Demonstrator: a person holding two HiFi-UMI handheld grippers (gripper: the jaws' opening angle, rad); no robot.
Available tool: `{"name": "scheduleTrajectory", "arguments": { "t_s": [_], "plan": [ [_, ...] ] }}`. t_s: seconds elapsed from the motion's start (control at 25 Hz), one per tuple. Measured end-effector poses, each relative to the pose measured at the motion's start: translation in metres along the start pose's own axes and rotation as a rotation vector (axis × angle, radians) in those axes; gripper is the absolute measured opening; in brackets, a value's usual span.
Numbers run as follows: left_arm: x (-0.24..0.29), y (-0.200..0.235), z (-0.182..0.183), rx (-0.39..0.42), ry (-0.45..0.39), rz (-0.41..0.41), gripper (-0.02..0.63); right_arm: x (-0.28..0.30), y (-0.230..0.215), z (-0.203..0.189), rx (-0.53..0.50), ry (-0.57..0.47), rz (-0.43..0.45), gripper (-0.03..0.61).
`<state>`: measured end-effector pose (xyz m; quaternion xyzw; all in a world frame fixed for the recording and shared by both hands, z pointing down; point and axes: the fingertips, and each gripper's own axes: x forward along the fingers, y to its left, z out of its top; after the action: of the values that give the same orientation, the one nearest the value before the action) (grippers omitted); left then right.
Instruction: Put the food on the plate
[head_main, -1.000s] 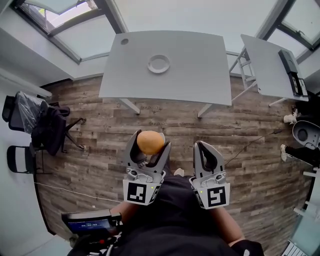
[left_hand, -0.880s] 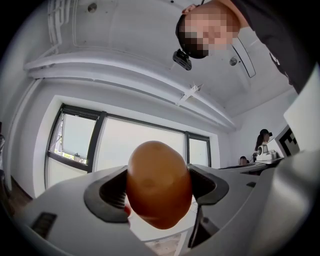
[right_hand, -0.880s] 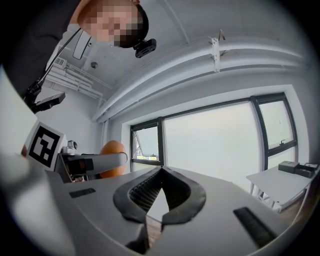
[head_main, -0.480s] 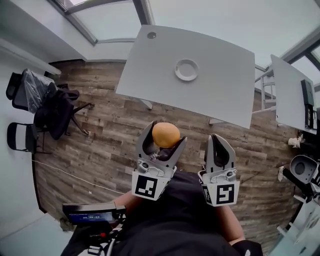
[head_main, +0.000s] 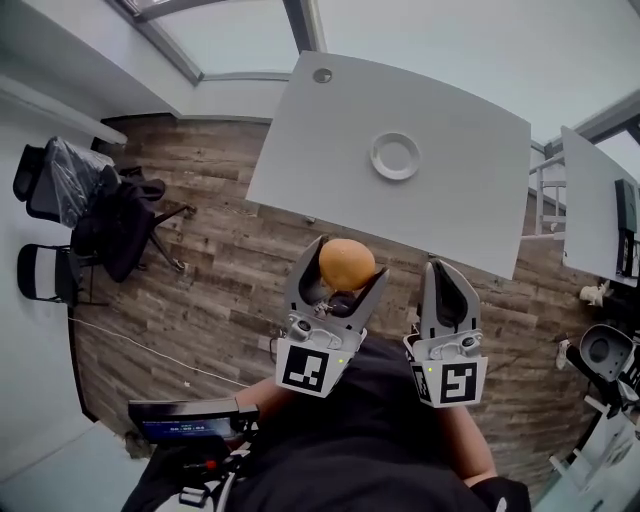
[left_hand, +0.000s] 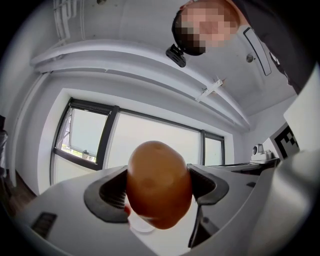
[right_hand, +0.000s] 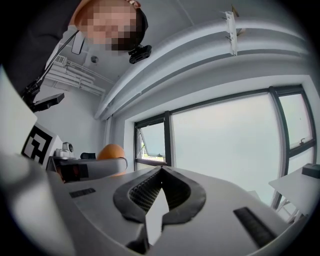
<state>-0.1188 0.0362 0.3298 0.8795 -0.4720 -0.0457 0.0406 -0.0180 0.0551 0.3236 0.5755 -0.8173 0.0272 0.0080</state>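
Orange-brown food (head_main: 346, 263), white plate (head_main: 396, 156)
Table (head_main: 330, 150) pale grey, floor (head_main: 230, 270) brown wood-grain planks, chair (head_main: 38, 275) blk; left gripper (head_main: 349, 262) grey w/ blk/wht square marker

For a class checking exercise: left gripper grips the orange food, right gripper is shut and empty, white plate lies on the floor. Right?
The head view shows the white plate on the grey table, not the floor. The rest holds: left gripper grips the orange food, right gripper is shut and empty.
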Motion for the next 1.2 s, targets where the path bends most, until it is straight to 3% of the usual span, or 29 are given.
{"name": "scheduleTrajectory", "arguments": {
  "t_s": [0.64,0.96,1.2],
  "plan": [
    [0.061,0.047,-0.008,-0.005,0.017,-0.027,0.344,0.071,-0.019,0.002,0.002,0.005,-0.035,-0.003],
    [0.082,0.027,-0.006,-0.041,0.032,-0.001,0.344,0.066,-0.04,0.001,0.02,0.023,0.011,-0.003],
    [0.095,0.014,-0.013,-0.024,0.044,-0.004,0.344,0.064,-0.06,0.003,0.022,-0.003,0.005,-0.003]
  ]
}}
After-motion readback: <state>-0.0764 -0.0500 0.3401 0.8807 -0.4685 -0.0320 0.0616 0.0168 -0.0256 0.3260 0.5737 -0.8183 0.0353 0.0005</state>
